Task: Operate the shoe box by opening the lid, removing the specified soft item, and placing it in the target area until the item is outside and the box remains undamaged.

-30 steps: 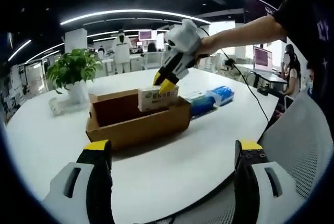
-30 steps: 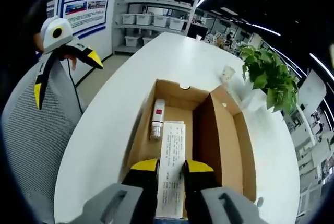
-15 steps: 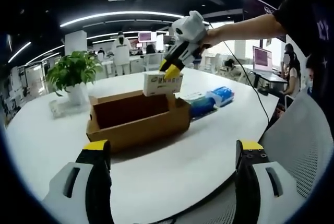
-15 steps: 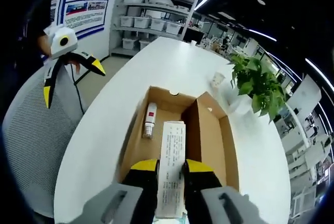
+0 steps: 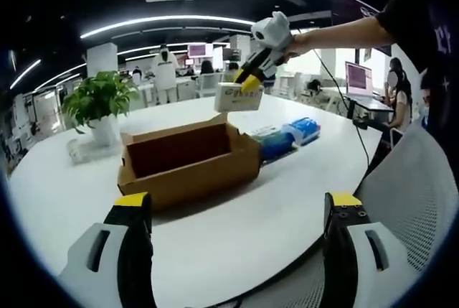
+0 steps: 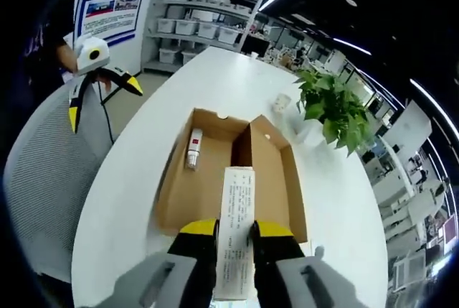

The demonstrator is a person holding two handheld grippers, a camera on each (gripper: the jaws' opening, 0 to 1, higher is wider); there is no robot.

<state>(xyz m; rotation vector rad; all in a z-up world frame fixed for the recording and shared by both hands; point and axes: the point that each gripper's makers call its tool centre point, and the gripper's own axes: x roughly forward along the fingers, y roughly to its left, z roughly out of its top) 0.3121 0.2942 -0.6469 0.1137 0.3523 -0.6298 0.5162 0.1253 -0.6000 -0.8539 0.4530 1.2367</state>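
The open box sits on the bench, a bottle lying inside it. The right gripper holds a packet above the box. A plant stands behind the box; wrapped packs lie beside it. The left gripper hangs off the bench's edge.

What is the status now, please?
Right gripper shut on white printed packet, above open brown cardboard shoe box. Left gripper open, empty. Nothing in the way.
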